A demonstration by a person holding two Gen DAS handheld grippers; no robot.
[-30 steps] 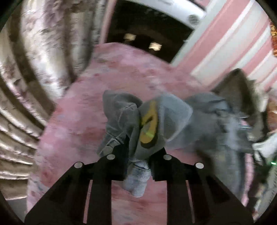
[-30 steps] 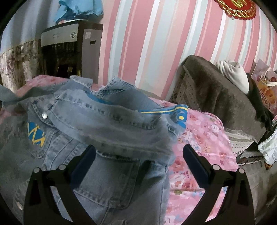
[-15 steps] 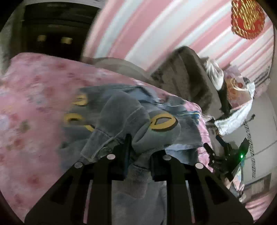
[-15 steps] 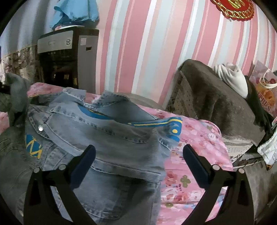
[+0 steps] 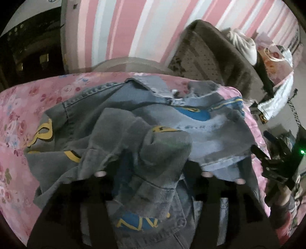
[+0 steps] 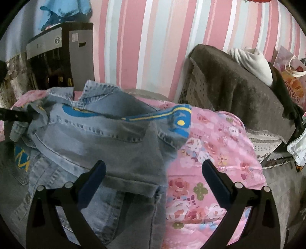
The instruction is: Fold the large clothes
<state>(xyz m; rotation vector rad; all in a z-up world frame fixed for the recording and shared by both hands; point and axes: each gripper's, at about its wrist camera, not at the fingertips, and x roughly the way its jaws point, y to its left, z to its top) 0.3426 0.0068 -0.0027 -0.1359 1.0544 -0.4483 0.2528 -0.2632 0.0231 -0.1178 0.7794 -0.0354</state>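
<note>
The denim jacket (image 6: 107, 145), thick stitched cotton with blue and yellow patches, lies crumpled on the pink flowered bedsheet (image 6: 214, 153). The left gripper (image 5: 151, 172) has just been opening its jaws; a bunched sleeve (image 5: 153, 149) sits loose between them. The right gripper (image 6: 153, 178) hangs wide open over the jacket's edge, holding nothing.

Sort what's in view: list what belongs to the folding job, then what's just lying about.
Part of the job:
- denim jacket
- pink floral bedspread it lies on
- left gripper, jaws just opened, sleeve bunched between them
- right gripper, open

Lying about:
- brown blanket
- white cloth
- gift bag
- blue cloth
</note>
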